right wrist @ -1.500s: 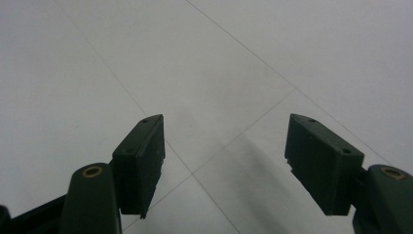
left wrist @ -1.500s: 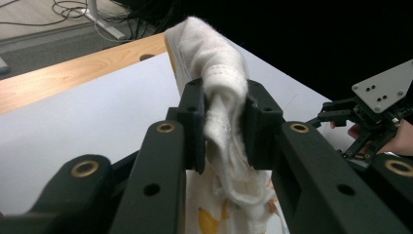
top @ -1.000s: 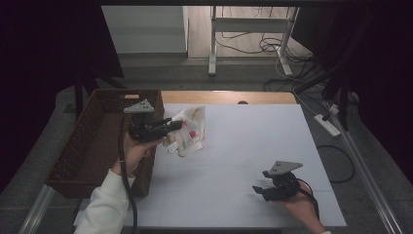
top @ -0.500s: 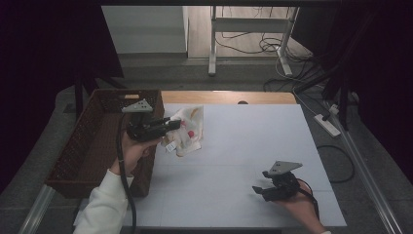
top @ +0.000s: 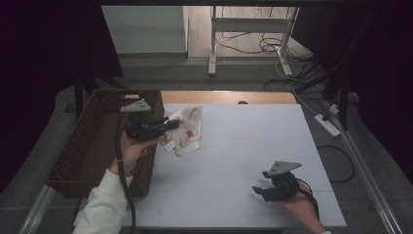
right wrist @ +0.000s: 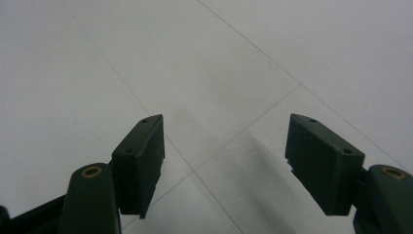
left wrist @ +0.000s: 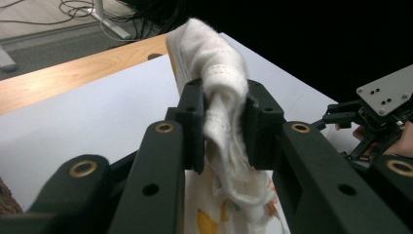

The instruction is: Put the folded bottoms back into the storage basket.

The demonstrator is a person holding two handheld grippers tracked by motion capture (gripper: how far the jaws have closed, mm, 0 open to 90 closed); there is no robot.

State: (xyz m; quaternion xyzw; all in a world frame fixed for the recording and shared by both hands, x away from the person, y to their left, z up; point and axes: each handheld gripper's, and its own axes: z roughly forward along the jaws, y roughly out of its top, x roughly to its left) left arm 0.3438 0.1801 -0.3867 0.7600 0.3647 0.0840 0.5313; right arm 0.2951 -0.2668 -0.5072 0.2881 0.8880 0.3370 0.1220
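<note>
Beside the basket (top: 100, 141), the left gripper (top: 168, 126) clamps a white cloth (left wrist: 221, 97) (printed); the right gripper (top: 257, 190), well apart from it, gapes empty.

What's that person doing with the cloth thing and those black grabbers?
A person at a white table holds a grabber in each hand. The left gripper has its jaws pinched on a bunched-up white cloth with little coloured prints, holding it beside a brown woven basket. The right gripper rests low over the bare table with its jaws open, holding nothing.
</note>
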